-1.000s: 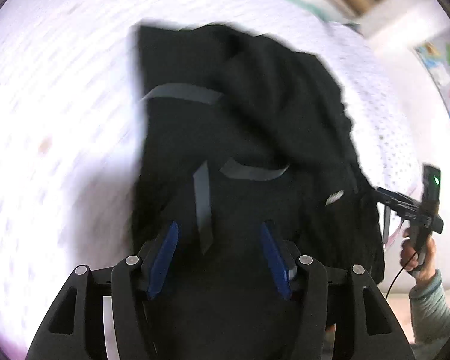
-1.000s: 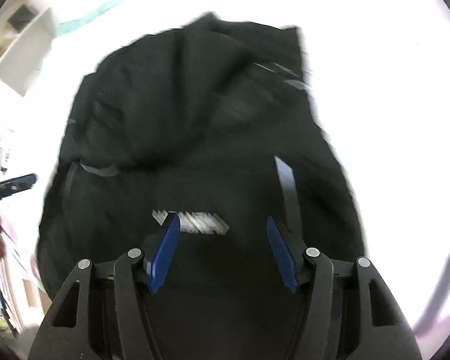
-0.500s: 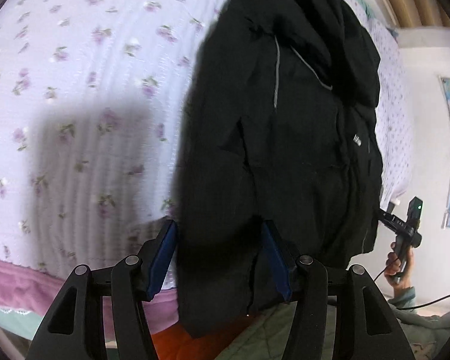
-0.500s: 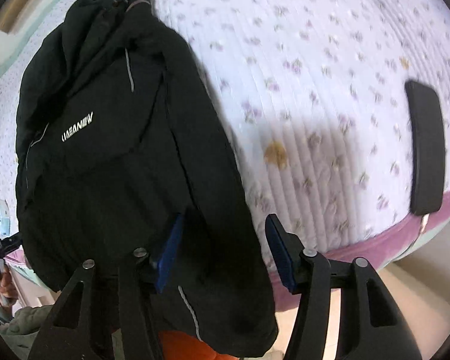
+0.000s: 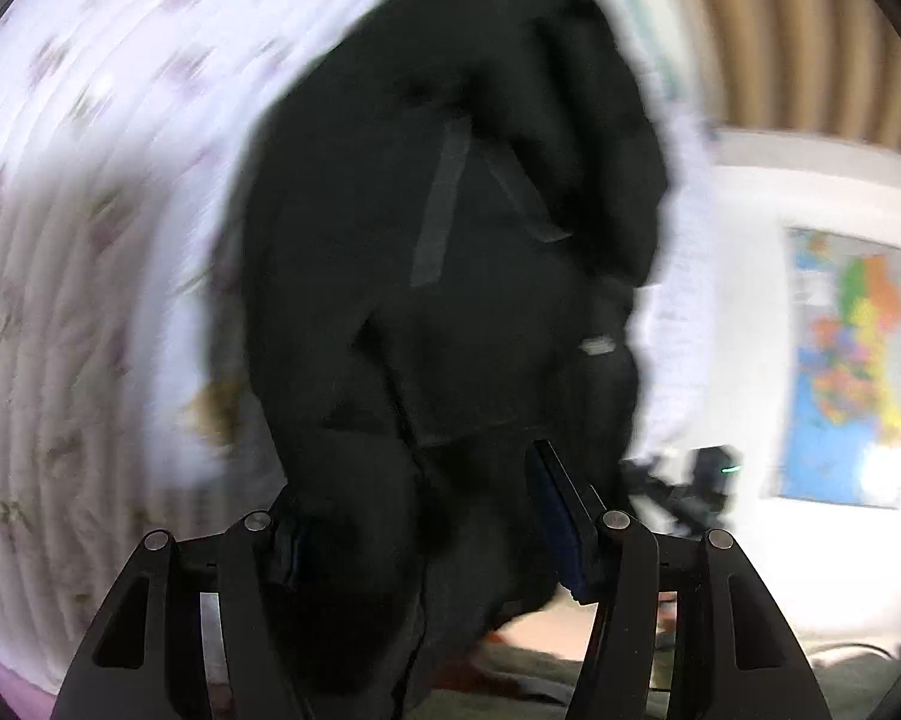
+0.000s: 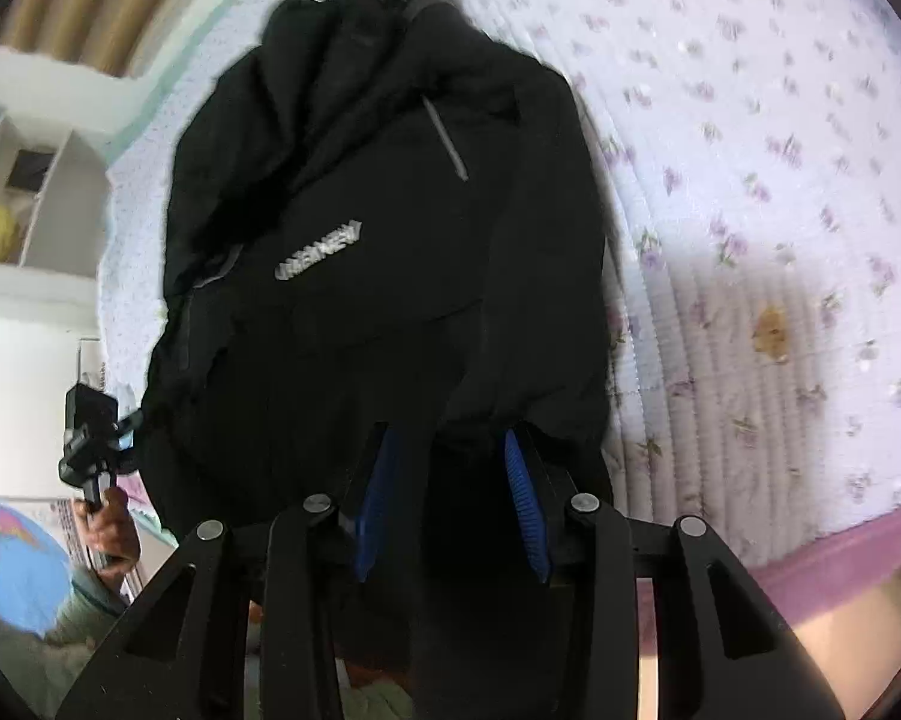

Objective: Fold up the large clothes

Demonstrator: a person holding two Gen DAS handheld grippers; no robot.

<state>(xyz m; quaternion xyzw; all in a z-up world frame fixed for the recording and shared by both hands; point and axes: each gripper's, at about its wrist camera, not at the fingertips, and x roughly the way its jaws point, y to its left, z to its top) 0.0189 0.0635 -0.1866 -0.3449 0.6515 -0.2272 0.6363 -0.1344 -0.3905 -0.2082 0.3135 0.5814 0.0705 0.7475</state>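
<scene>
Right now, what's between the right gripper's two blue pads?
Black jacket fabric: its near hem bunches between the right gripper's pads in the right wrist view. The jaws have just been closing on it; I can't confirm that the pads press on it.

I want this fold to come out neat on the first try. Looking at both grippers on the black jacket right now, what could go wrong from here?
1. The right gripper has just been closing with a thick bunch of jacket hem between its jaws; it may catch several layers or slip.
2. The jacket's lower edge hangs over the bed edge, so it could slide off if released.
3. The left gripper view is blurred and fabric hides one finger, so its grip is uncertain.
</scene>
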